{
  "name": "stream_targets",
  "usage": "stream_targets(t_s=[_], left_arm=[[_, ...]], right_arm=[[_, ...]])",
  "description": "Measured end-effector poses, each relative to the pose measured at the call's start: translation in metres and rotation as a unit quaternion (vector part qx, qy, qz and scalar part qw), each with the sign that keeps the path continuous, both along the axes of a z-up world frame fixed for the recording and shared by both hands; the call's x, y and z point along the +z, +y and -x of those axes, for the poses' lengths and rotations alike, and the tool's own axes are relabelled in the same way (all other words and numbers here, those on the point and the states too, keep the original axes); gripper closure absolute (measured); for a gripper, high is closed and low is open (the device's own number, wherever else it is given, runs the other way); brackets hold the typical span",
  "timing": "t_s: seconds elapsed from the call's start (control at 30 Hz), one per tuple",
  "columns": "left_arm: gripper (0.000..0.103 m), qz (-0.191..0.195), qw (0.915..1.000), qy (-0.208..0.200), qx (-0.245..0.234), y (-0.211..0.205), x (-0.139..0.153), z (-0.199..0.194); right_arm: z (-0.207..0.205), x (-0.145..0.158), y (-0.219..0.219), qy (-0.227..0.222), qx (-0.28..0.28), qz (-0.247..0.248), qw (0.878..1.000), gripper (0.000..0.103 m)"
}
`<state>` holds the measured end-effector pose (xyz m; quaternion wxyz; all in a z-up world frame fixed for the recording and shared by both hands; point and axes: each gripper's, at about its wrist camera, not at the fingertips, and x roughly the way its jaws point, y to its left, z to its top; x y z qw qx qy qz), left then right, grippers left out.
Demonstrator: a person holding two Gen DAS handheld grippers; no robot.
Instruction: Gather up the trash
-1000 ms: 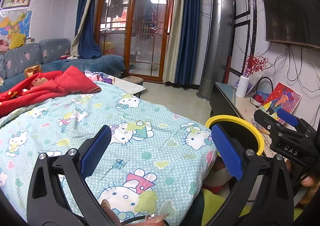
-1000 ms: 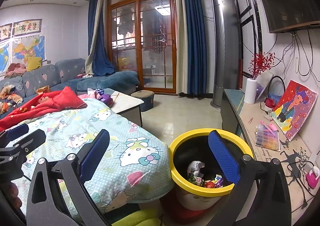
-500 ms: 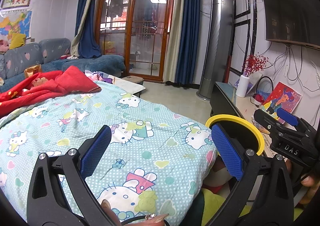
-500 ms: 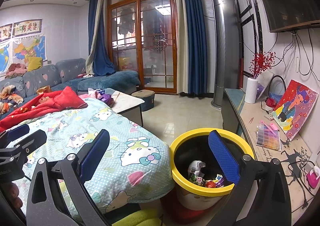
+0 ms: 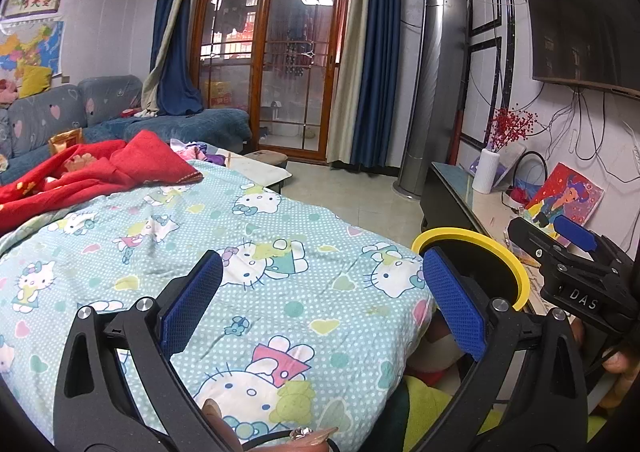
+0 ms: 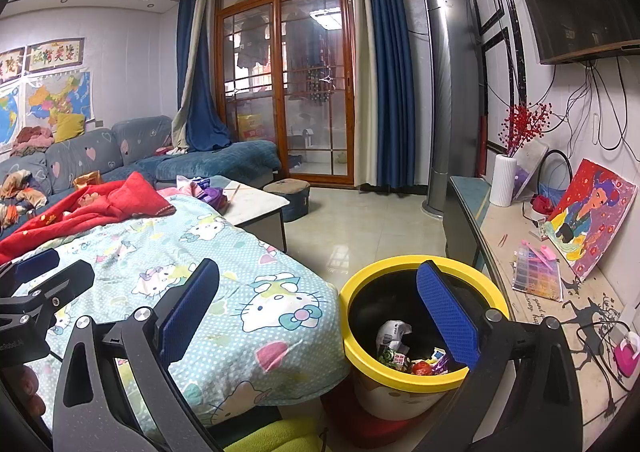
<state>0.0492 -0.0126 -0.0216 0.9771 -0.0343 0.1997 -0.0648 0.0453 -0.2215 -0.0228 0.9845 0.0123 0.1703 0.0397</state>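
Observation:
A yellow-rimmed trash bin (image 6: 360,284) stands on the floor at the corner of the blanket-covered table; wrappers and a crumpled white packet (image 6: 394,336) lie inside it. In the left wrist view only part of the bin's rim (image 5: 516,264) shows. My right gripper (image 6: 318,292) hovers open above the bin's near side, nothing between its blue pads. My left gripper (image 5: 320,284) is open over the Hello Kitty blanket (image 5: 240,252), holding nothing. The right gripper (image 5: 576,248) also shows from the side at the right edge of the left wrist view.
A red cloth (image 6: 92,207) lies at the blanket's far end. A white low table (image 6: 256,199) and a stool (image 6: 292,191) stand beyond. To the right runs a TV bench (image 6: 500,228) with a vase, a painting (image 6: 592,215) and a bead box. Tiled floor (image 6: 360,223) lies ahead.

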Motion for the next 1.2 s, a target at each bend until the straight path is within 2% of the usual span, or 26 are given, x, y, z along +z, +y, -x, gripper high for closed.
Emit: stream_targets(t_s=[0.43, 0.6, 0.67, 0.83, 0.93, 1.0, 1.07, 1.1, 1.17, 1.2], left_arm=[[0.011, 0.001, 1.0, 0.003, -0.003, -0.001, -0.001, 0.0], [0.011, -0.023, 0.9996, 0.005, 0.016, -0.003, -0.004, 0.002], [0.011, -0.02, 0.9997, 0.005, 0.013, -0.001, -0.003, 0.005], [0.011, 0.015, 0.9992, 0.02, 0.033, 0.033, 0.006, 0.022], [0.011, 0.025, 0.9952, 0.033, 0.089, 0.078, 0.015, 0.046], [0.011, 0.021, 0.9879, 0.036, 0.149, 0.124, 0.019, 0.071], [0.011, 0.015, 0.9724, 0.055, 0.226, 0.175, 0.019, 0.096], [0.011, 0.017, 0.9585, 0.071, 0.276, 0.209, 0.015, 0.113], [0.011, 0.027, 0.9221, 0.106, 0.371, 0.275, 0.002, 0.147], [0.011, 0.031, 0.9024, 0.13, 0.41, 0.303, -0.007, 0.159]], right_arm=[[-0.002, -0.001, 0.001, 0.011, -0.001, 0.002, 1.0, 0.007], [-0.003, -0.002, 0.003, 0.014, -0.004, 0.001, 1.0, 0.007], [-0.004, -0.002, 0.004, 0.014, 0.003, 0.004, 1.0, 0.007], [-0.004, 0.011, 0.025, 0.02, 0.038, 0.008, 0.999, 0.007], [-0.002, 0.025, 0.06, 0.023, 0.086, -0.001, 0.996, 0.007], [-0.001, 0.034, 0.105, 0.031, 0.159, -0.009, 0.987, 0.007], [0.003, 0.039, 0.148, 0.043, 0.221, -0.01, 0.974, 0.007], [0.005, 0.041, 0.176, 0.052, 0.259, -0.012, 0.964, 0.007], [0.014, 0.038, 0.246, 0.086, 0.344, 0.0, 0.935, 0.007], [0.021, 0.03, 0.291, 0.11, 0.397, 0.016, 0.911, 0.007]])
